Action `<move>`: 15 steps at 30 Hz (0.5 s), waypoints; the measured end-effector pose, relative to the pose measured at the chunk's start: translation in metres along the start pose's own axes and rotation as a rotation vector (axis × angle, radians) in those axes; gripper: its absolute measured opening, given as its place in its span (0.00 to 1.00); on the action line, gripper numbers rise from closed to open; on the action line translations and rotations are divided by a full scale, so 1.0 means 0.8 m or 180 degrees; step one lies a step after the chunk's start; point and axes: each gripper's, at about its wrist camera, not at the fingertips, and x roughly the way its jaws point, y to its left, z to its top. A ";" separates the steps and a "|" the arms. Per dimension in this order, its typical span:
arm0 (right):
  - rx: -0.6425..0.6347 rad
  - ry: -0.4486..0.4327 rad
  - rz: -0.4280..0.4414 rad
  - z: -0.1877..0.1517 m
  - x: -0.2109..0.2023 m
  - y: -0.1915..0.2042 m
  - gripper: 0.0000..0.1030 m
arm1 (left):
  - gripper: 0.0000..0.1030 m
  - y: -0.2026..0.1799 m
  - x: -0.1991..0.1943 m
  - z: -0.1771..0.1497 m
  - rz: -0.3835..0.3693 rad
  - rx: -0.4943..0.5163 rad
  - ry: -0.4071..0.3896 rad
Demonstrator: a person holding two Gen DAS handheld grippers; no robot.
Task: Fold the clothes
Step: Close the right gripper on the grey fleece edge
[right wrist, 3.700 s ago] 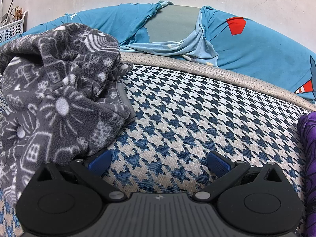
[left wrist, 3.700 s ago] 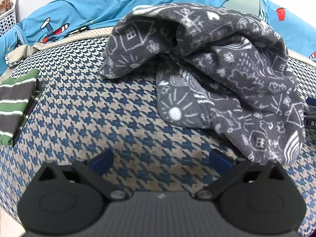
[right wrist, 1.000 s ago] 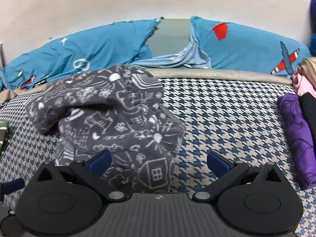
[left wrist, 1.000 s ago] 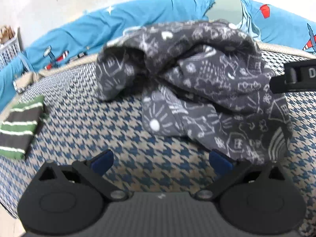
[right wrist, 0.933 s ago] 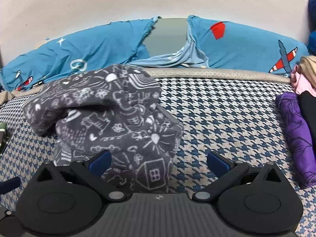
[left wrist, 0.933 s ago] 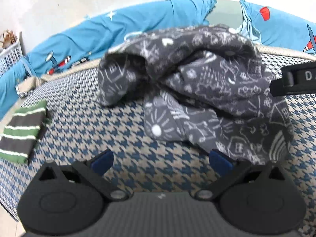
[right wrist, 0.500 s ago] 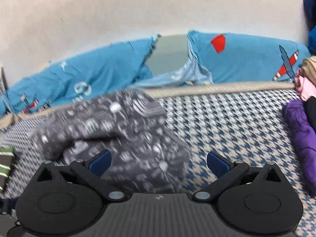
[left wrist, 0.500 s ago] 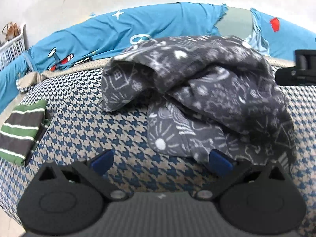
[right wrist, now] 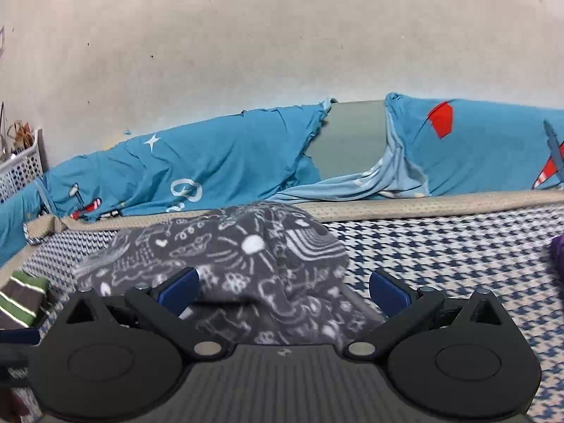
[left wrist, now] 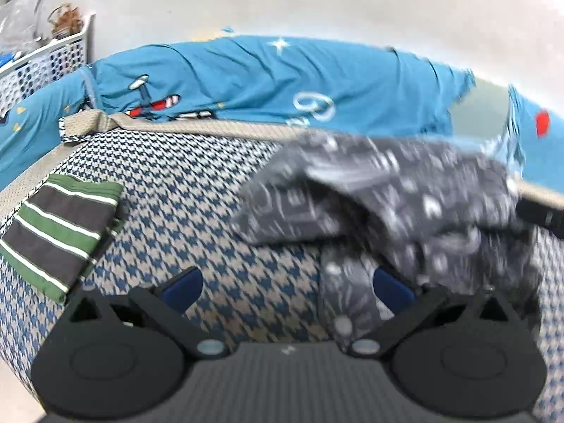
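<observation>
The left tool [left wrist: 287, 287] has its two blue-padded fingers spread wide, nothing between them but the houndstooth cover and, by the right pad, a hanging edge of the dark grey fleece garment printed with white doodles [left wrist: 394, 197]. That garment lies crumpled in a heap just beyond and to the right of this tool, blurred in the left wrist view. Well to the left, near the bed's edge, sits a folded green, grey and white striped garment [left wrist: 61, 232].

The right tool [right wrist: 283, 290] is likewise spread apart, and the grey fleece [right wrist: 246, 257] bulges up between and just beyond its blue fingers — whether the pads touch the cloth cannot be told. At the far right edge a sliver of purple fabric [right wrist: 558, 253] shows.

Everything rests on a bed with a blue-and-cream houndstooth cover [right wrist: 458, 246]. Along its far side runs bright blue bedding printed with aeroplanes and stars [right wrist: 218, 169] against a pale wall, with a white perforated plastic basket [left wrist: 42, 61] at the far left.
</observation>
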 end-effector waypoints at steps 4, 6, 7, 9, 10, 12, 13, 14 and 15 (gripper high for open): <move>0.0048 0.0021 0.0057 0.001 0.019 0.005 1.00 | 1.00 0.009 0.004 0.024 0.0035 -0.0099 -0.0089; 0.0003 0.0045 0.0046 0.000 0.028 0.010 0.97 | 1.00 0.009 0.008 0.035 0.0107 -0.0092 -0.0138; -0.0011 0.0061 0.0066 -0.002 0.032 0.011 0.94 | 1.00 0.009 0.009 0.039 0.0112 -0.0090 -0.0165; -0.0040 0.0092 0.0106 -0.004 0.039 0.014 0.84 | 1.00 0.006 0.016 0.047 0.0076 -0.0072 -0.0183; -0.0050 0.0110 0.0136 -0.006 0.042 0.015 0.73 | 1.00 0.004 0.021 0.048 0.0063 -0.0062 -0.0155; -0.0049 0.0151 0.0268 -0.011 0.046 0.017 0.55 | 1.00 0.003 0.030 0.048 0.0057 -0.0058 -0.0086; -0.0054 0.0161 0.0334 -0.013 0.047 0.019 0.45 | 1.00 0.003 0.033 0.047 0.0066 -0.0069 -0.0058; -0.0091 0.0146 0.0377 -0.015 0.046 0.021 0.41 | 1.00 0.006 0.034 0.046 0.0077 -0.0092 -0.0059; -0.0164 0.0117 0.0380 -0.017 0.044 0.025 0.33 | 1.00 0.008 0.033 0.045 0.0087 -0.0118 -0.0068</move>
